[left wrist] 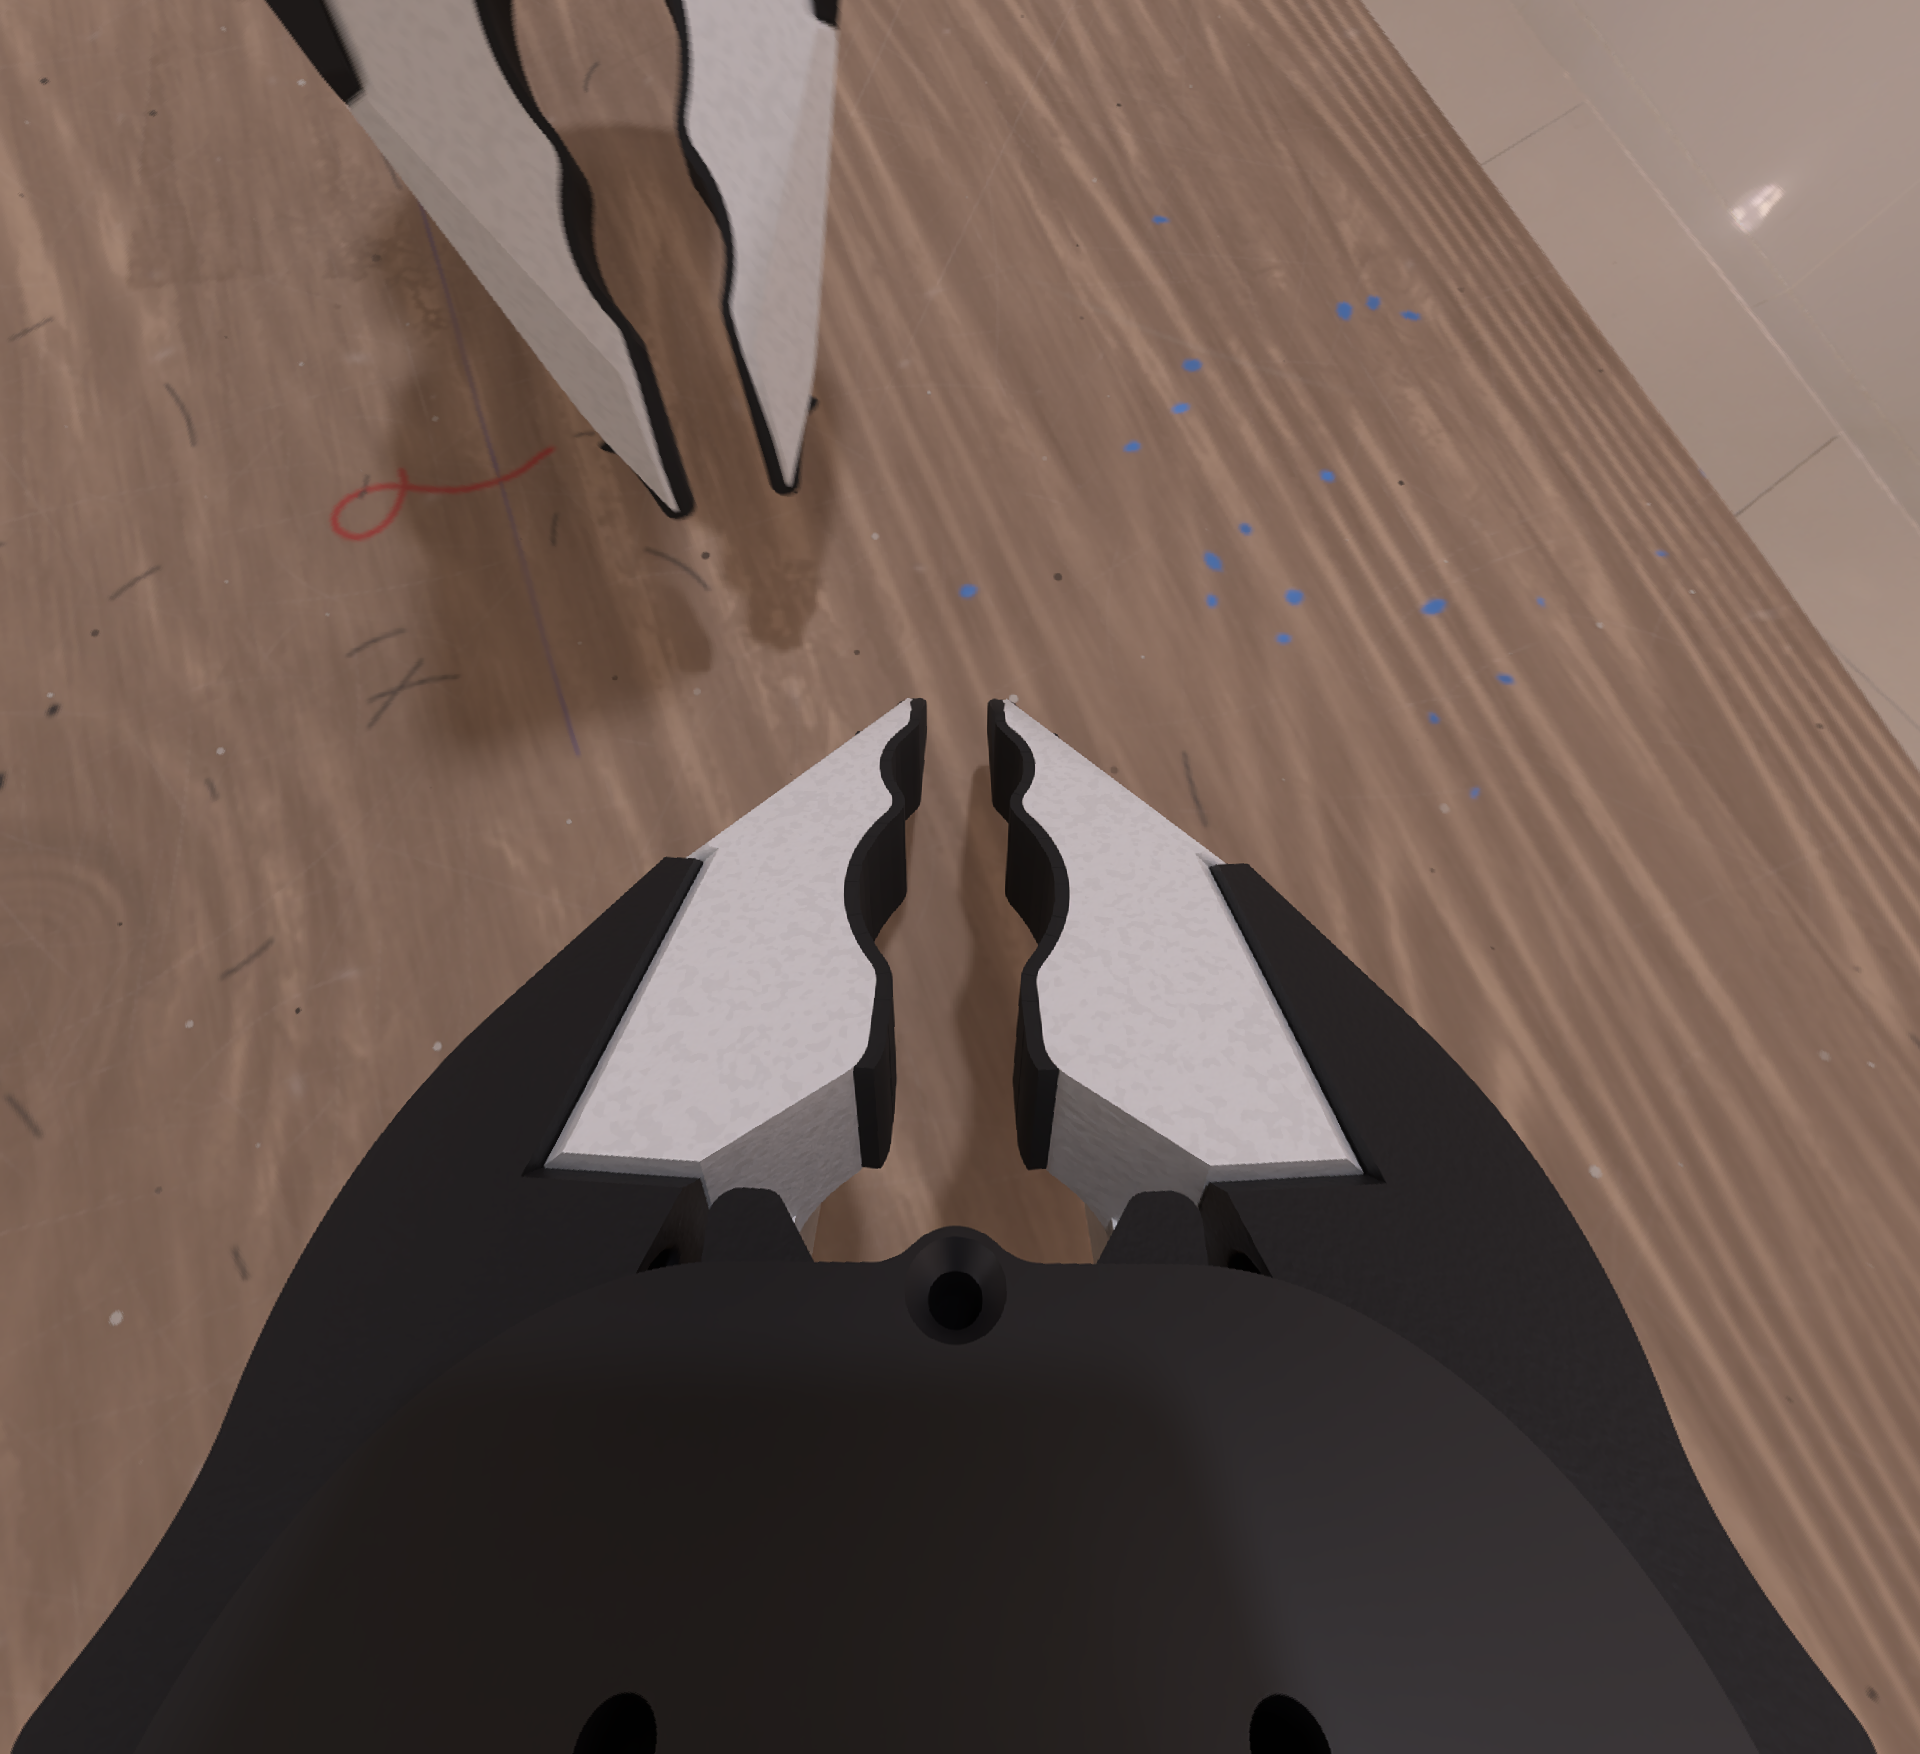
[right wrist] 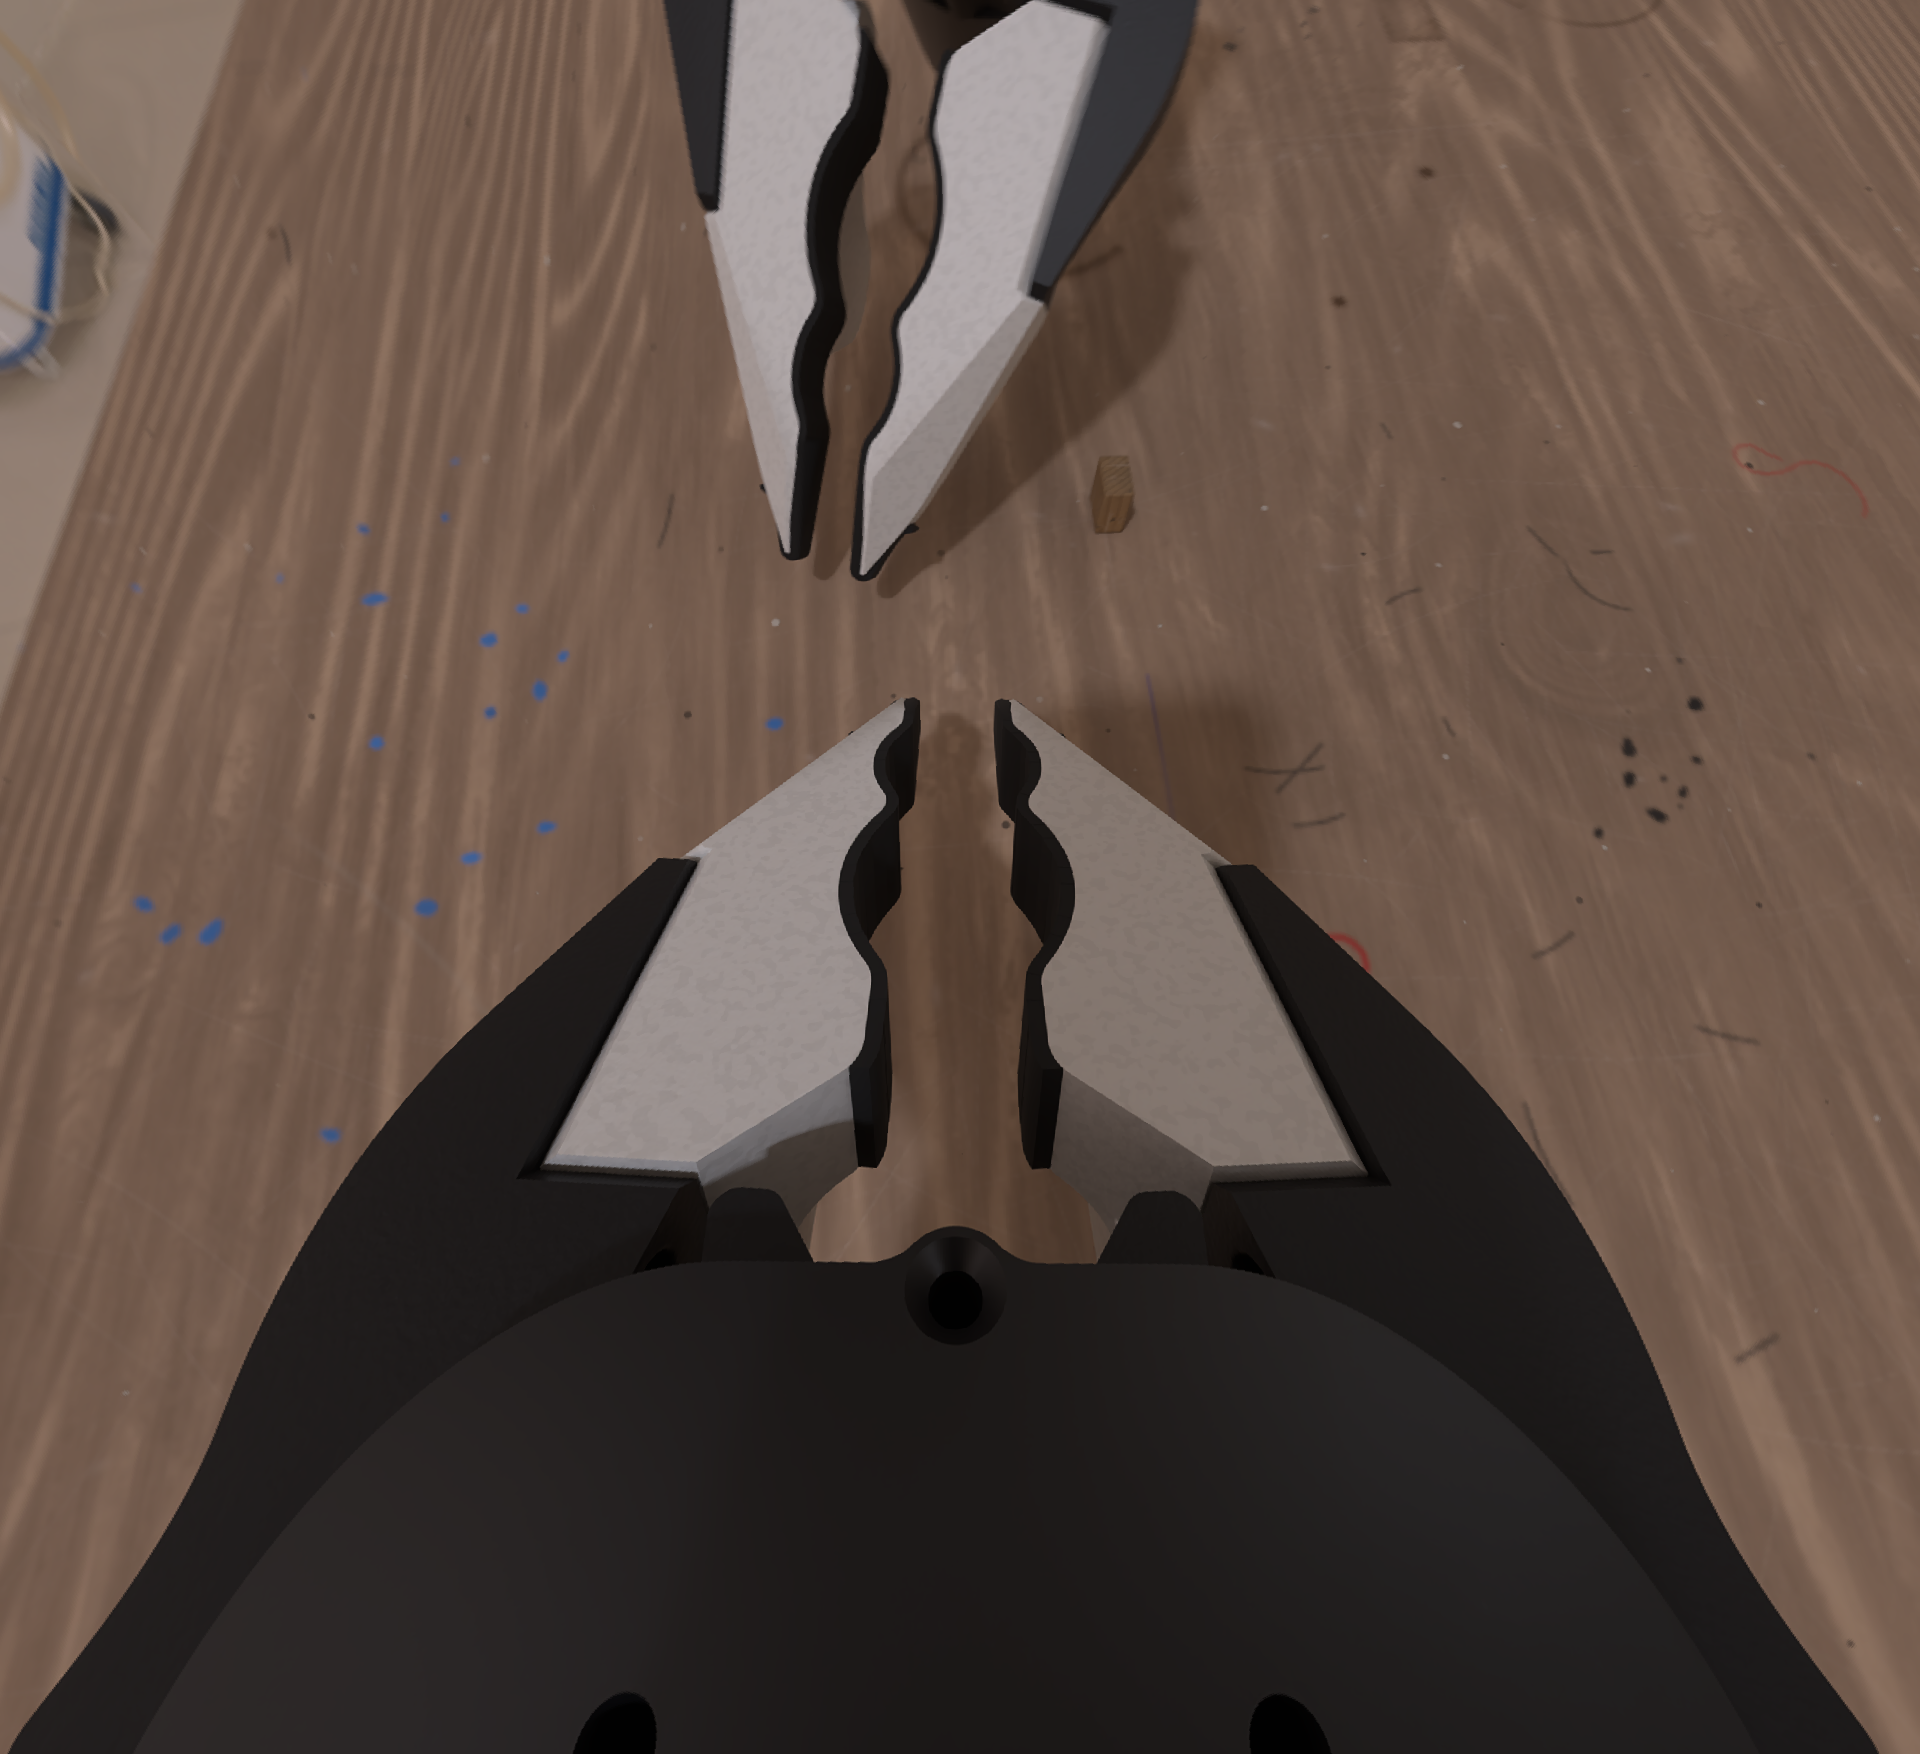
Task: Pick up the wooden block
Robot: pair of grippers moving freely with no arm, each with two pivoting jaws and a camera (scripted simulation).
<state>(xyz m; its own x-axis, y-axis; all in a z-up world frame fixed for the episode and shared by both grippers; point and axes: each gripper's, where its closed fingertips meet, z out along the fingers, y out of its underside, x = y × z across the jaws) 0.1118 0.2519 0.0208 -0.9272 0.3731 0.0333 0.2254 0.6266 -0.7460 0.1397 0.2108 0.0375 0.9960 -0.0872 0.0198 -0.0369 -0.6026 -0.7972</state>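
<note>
1. Left hand-held gripper (left wrist: 956,707), in its own view, hangs over the surface (left wrist: 1039,416) with its jaws narrowly parted and nothing between them. Ahead and slightly to its left, the right hand-held gripper (left wrist: 727,483) points back toward it, tips low over the wood, also narrowly parted and empty. The wooden block does not show in this view. The surface is scuffed brown wood with blue paint flecks (left wrist: 1288,598) to the front-right and a red scribble (left wrist: 416,499) to the front-left; pale glossy floor tiles (left wrist: 1662,94) lie beyond its right edge.

2. From the right hand-held gripper's (right wrist: 956,707) view, jaws stand narrowly apart, holding nothing. The left hand-held gripper (right wrist: 831,561) faces it from ahead. The wooden block (right wrist: 1113,496) sits upright on the surface (right wrist: 1455,354), ahead and to the right, just beside the left one's tips and touched by neither. Both seem poised before a grasp; the block looks small, so the narrow gap may suit it. A white-and-blue object (right wrist: 31,250) lies off the surface's edge, far left.
</note>
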